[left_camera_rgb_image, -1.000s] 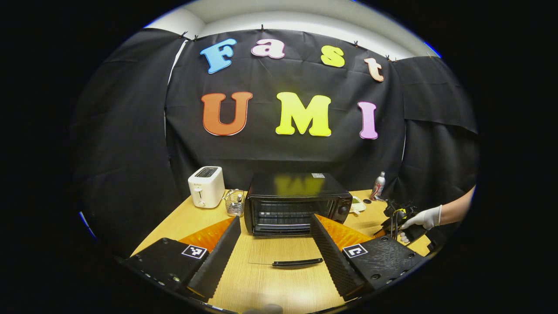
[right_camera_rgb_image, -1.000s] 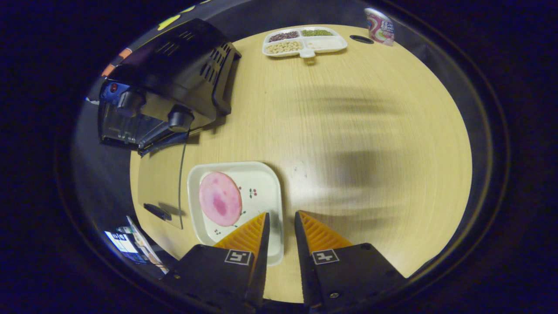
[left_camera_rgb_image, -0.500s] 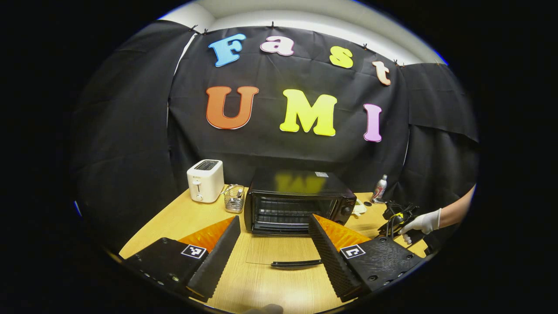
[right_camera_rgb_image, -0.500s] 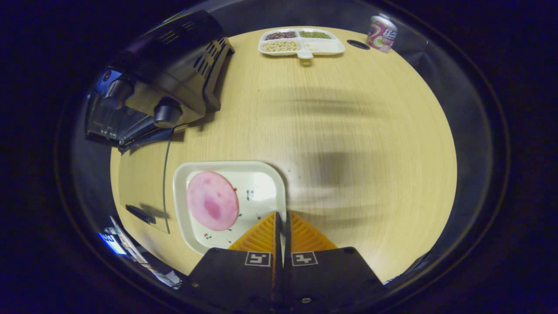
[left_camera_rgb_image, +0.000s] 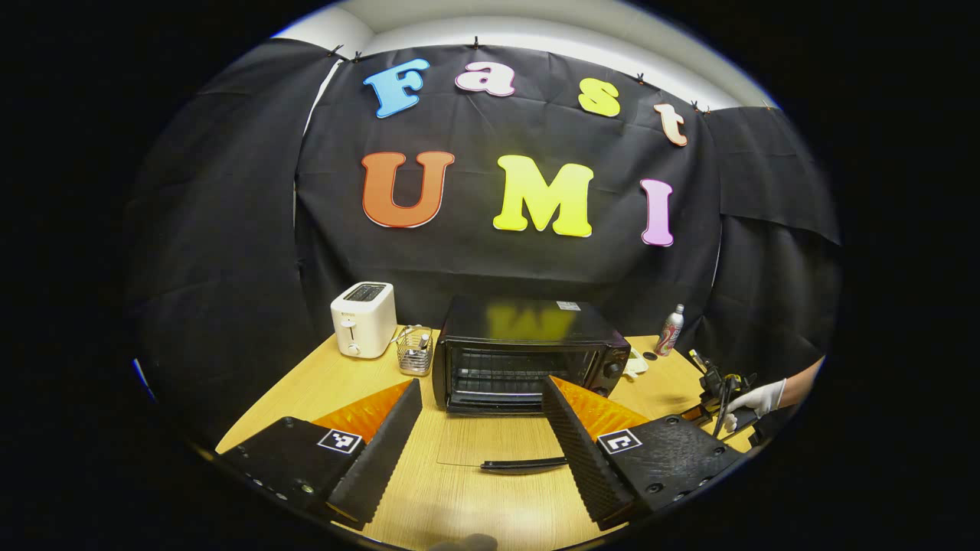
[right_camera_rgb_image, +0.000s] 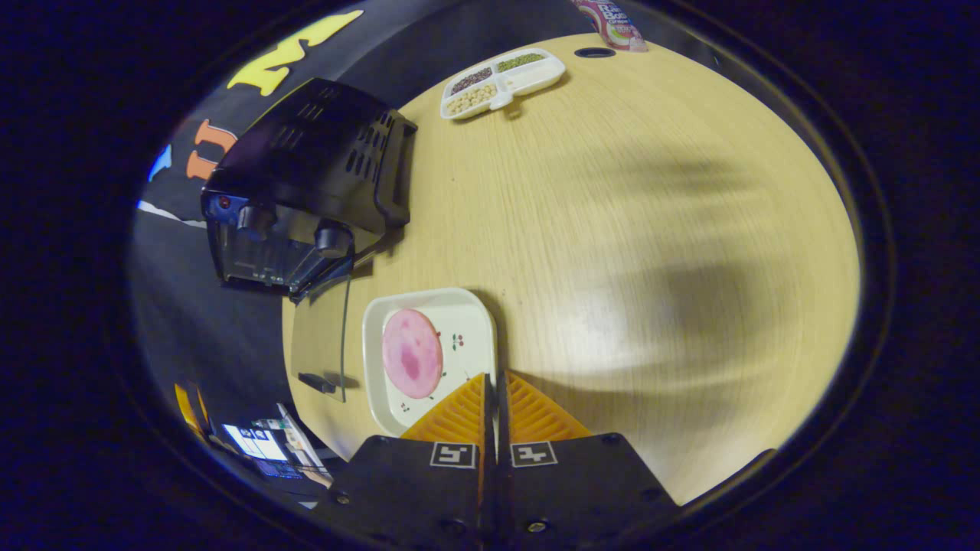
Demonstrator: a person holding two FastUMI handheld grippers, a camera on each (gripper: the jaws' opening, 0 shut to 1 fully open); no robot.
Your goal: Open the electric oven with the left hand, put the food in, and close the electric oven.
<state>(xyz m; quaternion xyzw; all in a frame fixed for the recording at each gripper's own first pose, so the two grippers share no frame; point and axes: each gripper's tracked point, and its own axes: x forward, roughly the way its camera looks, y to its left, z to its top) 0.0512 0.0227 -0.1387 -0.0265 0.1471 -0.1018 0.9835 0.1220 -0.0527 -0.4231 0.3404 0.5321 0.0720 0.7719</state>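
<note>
Plate (right_camera_rgb_image: 467, 337) with ham now lifted, right tool (right_camera_rgb_image: 494, 380) still pinching its rim; left tool (left_camera_rgb_image: 482, 398) spread wide.

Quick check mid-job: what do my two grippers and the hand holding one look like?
Left gripper and right gripper: black textured bodies, each jaw wedge-shaped and ribbed, bearing a square black-and-white marker. Far off in the left gripper view, the hand wears a white glove, with cables beside it.

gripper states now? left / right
Left gripper: open, holding nothing, facing the open oven.
Right gripper: closed on the plate rim.
</note>
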